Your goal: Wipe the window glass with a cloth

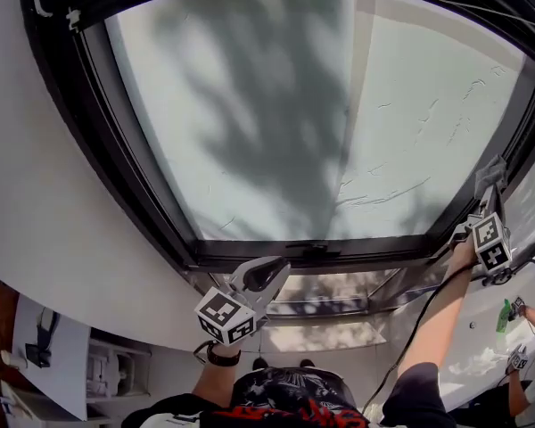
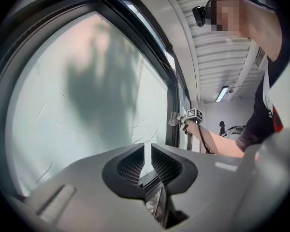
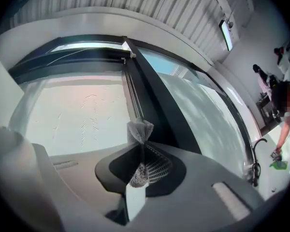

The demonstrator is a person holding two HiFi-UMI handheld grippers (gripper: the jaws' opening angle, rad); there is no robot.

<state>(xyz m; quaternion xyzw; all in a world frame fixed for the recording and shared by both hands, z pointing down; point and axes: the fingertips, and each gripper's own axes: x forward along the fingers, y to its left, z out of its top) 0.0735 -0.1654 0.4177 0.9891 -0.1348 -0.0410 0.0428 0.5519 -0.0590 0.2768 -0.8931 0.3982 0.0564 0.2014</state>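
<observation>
The big frosted window glass (image 1: 312,105) fills the head view, with a tree's shadow and faint smear marks on it. My right gripper (image 1: 489,190) is raised at the pane's right edge, against the black frame (image 1: 143,194), shut on a grey cloth (image 1: 492,175). In the right gripper view the cloth (image 3: 140,128) sticks up in a bunch from my right gripper (image 3: 140,144), beside the glass (image 3: 77,115). My left gripper (image 1: 254,279) hangs lower, below the bottom rail, its jaws nearly together with nothing in them (image 2: 148,153). From the left gripper view I see the right gripper (image 2: 181,121) with the cloth.
White wall (image 1: 36,194) borders the frame on the left. A lower pane (image 1: 330,288) lies under the bottom rail. A black cable (image 1: 419,319) trails from the right gripper. Another pane (image 3: 203,115) continues right, where another person holds a green cloth (image 1: 504,315).
</observation>
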